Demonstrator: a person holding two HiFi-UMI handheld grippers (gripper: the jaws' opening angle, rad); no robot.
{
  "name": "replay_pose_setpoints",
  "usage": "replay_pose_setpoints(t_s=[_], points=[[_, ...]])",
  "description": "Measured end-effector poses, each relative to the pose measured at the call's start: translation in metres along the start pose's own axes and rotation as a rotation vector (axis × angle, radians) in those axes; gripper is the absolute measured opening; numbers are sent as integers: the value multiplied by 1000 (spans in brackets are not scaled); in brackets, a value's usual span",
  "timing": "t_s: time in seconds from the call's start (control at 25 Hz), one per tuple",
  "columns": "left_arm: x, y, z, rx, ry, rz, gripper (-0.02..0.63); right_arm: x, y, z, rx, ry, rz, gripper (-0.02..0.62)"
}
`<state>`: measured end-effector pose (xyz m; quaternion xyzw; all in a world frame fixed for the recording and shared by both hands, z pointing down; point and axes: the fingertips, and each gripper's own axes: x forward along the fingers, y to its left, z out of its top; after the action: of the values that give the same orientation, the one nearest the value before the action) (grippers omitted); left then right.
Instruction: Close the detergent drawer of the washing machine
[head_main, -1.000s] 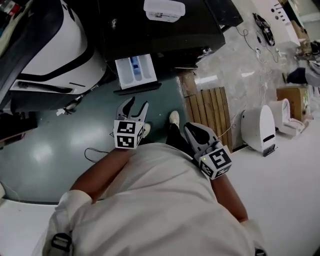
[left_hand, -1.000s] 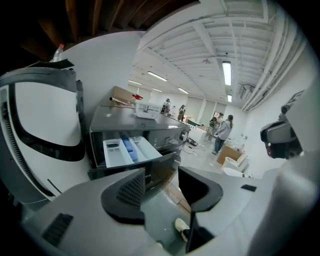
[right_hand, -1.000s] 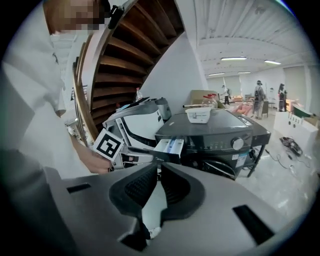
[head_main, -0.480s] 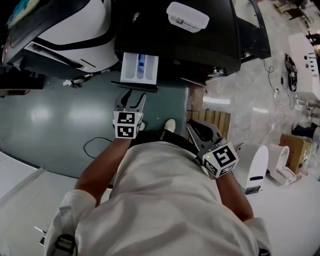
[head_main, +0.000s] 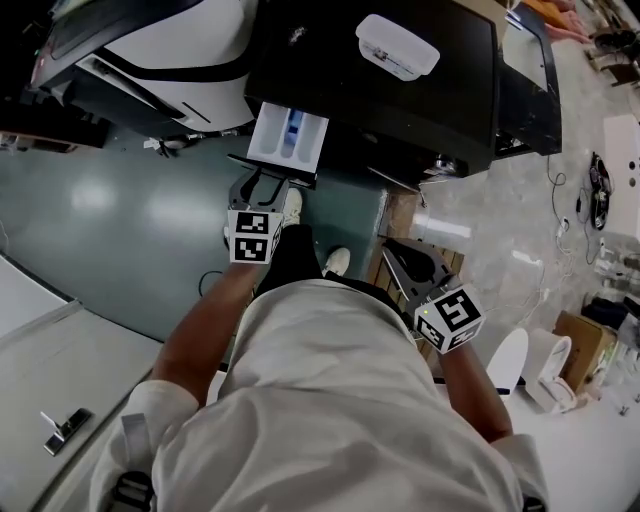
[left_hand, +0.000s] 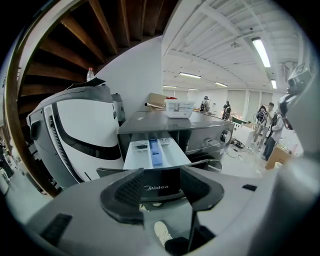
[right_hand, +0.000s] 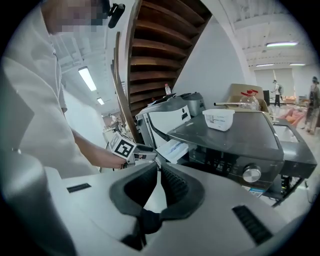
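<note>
The dark washing machine has its white detergent drawer pulled out, with a blue insert inside. My left gripper sits right at the drawer's dark front panel. In the left gripper view that panel shows in the gap just beyond the left gripper. Its jaws are open and have just been opening, and the pads press on nothing. My right gripper hangs lower right, away from the drawer. Seen from its own camera, the right gripper has its tips together on nothing.
A white lidded tub stands on top of the machine. A white and black appliance stands to its left. A cable lies on the green floor, and wooden slats are at the right. The person's shoes are below the drawer.
The person has stepped closer to the machine. My left gripper has come up to the drawer's front panel. My right gripper has swung sideways with the body.
</note>
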<state>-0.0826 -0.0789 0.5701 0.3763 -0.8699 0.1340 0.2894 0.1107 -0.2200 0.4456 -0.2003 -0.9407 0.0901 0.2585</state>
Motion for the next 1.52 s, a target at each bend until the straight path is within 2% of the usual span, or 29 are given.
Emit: replay_pose_setpoints(t_s=[0.48, 0.96, 1.36, 1.52], points=[[3, 0, 3, 16, 7, 21, 218, 23, -18, 25, 3, 9, 26, 25], [8, 1, 8, -4, 1, -1, 215, 48, -10, 32, -32, 26, 78, 25], [18, 6, 18, -5, -3, -15, 209, 67, -12, 40, -16, 64, 71, 25], [23, 6, 22, -9, -6, -22, 202, 76, -15, 47, -13, 50, 74, 25]])
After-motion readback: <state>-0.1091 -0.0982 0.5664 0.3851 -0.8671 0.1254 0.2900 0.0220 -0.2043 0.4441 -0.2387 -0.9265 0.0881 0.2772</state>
